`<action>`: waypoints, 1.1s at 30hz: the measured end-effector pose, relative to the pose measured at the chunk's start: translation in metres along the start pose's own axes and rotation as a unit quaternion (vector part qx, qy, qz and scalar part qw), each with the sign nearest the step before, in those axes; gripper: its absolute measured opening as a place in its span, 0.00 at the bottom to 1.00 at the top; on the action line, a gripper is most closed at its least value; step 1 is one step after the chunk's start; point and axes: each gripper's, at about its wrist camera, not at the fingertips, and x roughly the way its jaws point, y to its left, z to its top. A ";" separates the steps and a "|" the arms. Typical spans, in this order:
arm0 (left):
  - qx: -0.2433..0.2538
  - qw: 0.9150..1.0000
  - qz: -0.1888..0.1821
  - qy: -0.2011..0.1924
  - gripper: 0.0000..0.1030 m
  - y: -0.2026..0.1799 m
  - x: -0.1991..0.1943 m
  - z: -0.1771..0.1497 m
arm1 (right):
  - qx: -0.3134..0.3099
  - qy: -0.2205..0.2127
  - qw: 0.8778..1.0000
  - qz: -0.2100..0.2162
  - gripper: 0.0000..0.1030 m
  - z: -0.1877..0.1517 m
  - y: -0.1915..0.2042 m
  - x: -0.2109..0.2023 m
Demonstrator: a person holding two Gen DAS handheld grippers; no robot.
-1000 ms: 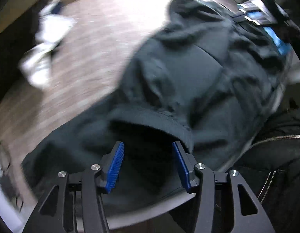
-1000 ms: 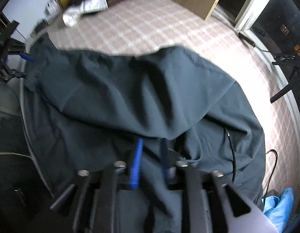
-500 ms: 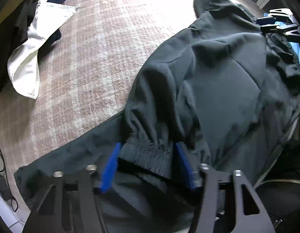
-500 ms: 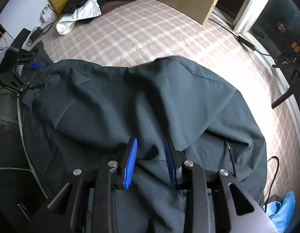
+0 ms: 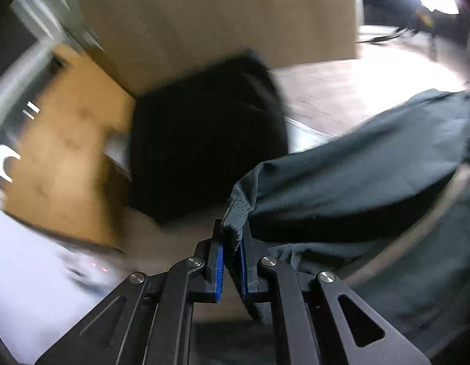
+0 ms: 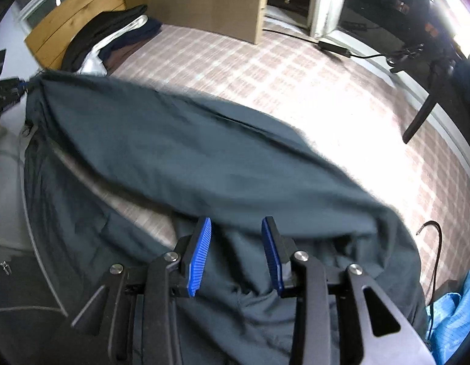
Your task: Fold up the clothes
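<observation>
So the left gripper point(image 5: 232, 254) has just clamped down on the elastic cuff point(image 5: 235, 213) of the dark jacket point(image 6: 204, 158), pulling the sleeve taut, probably to straighten it for folding. The jacket sprawls over the checked bed point(image 6: 311, 82). The right gripper point(image 6: 236, 254) has been opening, its jaws apart over the fabric, pinching nothing. The left view's super blurry, and the jacket's near edge is cut off.

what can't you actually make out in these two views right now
- Left wrist view: motion blur smears the dark heap and wooden board behind; what they are is unclear.
- Left gripper, shut on the jacket's cuff: the pads hide how much cuff they hold.
- Right wrist view: the right gripper covers the dark jacket under it; contact unclear.
- Clothes pile: too small to count.
</observation>
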 end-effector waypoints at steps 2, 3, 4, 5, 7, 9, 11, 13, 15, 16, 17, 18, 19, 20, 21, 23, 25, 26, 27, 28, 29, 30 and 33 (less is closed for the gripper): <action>-0.009 1.000 0.010 0.012 0.12 0.005 0.016 0.009 | 0.001 0.001 1.000 -0.027 0.33 0.006 -0.008 0.018; -0.014 1.000 0.010 0.020 0.19 0.006 0.025 0.013 | 0.003 0.006 0.999 -0.036 0.33 0.008 -0.012 0.027; -0.006 0.999 0.015 0.028 0.20 0.001 0.031 0.012 | 0.012 0.012 0.999 -0.043 0.33 0.009 -0.019 0.032; 0.011 0.999 0.024 0.036 0.23 -0.008 0.033 0.009 | 0.022 0.018 0.998 -0.049 0.33 0.009 -0.026 0.037; 0.041 0.998 0.029 0.046 0.32 -0.021 0.034 0.004 | 0.041 0.029 0.997 -0.061 0.33 0.010 -0.040 0.047; 0.055 0.997 0.012 0.044 0.40 -0.020 0.026 -0.001 | 0.070 0.003 0.996 -0.046 0.33 -0.001 -0.055 0.022; 0.061 0.997 0.021 0.045 0.41 -0.011 0.016 -0.009 | 0.085 -0.020 0.995 -0.044 0.33 -0.017 -0.065 -0.007; 0.058 0.996 0.040 0.047 0.41 -0.002 0.003 -0.017 | 0.107 -0.039 0.992 -0.053 0.35 -0.042 -0.076 -0.040; 0.054 0.997 0.040 0.037 0.41 0.002 -0.017 -0.021 | 0.147 -0.053 0.986 -0.056 0.41 -0.077 -0.085 -0.069; 0.054 0.998 0.032 0.028 0.41 -0.002 -0.028 -0.021 | 0.165 -0.058 0.983 -0.056 0.43 -0.097 -0.085 -0.078; 0.060 0.998 0.011 0.015 0.43 -0.010 -0.041 -0.021 | 0.182 -0.063 0.980 -0.057 0.43 -0.117 -0.085 -0.088; 0.072 0.997 -0.021 0.002 0.47 -0.025 -0.049 -0.017 | 0.196 -0.066 0.977 -0.053 0.43 -0.137 -0.081 -0.093; 0.088 0.994 -0.061 -0.008 0.48 -0.043 -0.056 -0.014 | 0.204 -0.066 0.975 -0.051 0.43 -0.150 -0.079 -0.095; 0.114 0.988 -0.105 -0.015 0.51 -0.067 -0.062 -0.011 | 0.213 -0.060 0.973 -0.058 0.43 -0.169 -0.072 -0.095; 0.144 0.978 -0.148 -0.021 0.52 -0.094 -0.068 -0.009 | 0.217 -0.055 0.972 -0.070 0.43 -0.182 -0.066 -0.094; 0.208 0.960 -0.184 -0.037 0.53 -0.142 -0.071 -0.003 | 0.232 -0.050 0.967 -0.096 0.43 -0.210 -0.059 -0.094; 0.246 0.948 -0.196 -0.045 0.53 -0.175 -0.066 0.010 | 0.256 -0.053 0.961 -0.095 0.43 -0.231 -0.063 -0.098; 0.258 0.943 -0.205 -0.043 0.53 -0.192 -0.064 0.019 | 0.264 -0.053 0.958 -0.099 0.43 -0.238 -0.065 -0.102; 0.266 0.939 -0.213 -0.040 0.53 -0.208 -0.062 0.026 | 0.272 -0.052 0.955 -0.104 0.43 -0.245 -0.068 -0.105; 0.272 0.938 -0.213 -0.041 0.53 -0.223 -0.060 0.034 | 0.271 -0.054 0.955 -0.112 0.43 -0.247 -0.073 -0.111; 0.277 0.937 -0.209 -0.043 0.51 -0.237 -0.056 0.044 | 0.269 -0.056 0.954 -0.121 0.43 -0.248 -0.078 -0.117; 0.278 0.936 -0.210 -0.042 0.51 -0.246 -0.051 0.053 | 0.267 -0.059 0.953 -0.129 0.43 -0.250 -0.083 -0.123; 0.273 0.937 -0.218 -0.030 0.51 -0.257 -0.035 0.076 | 0.264 -0.069 0.950 -0.151 0.43 -0.250 -0.101 -0.139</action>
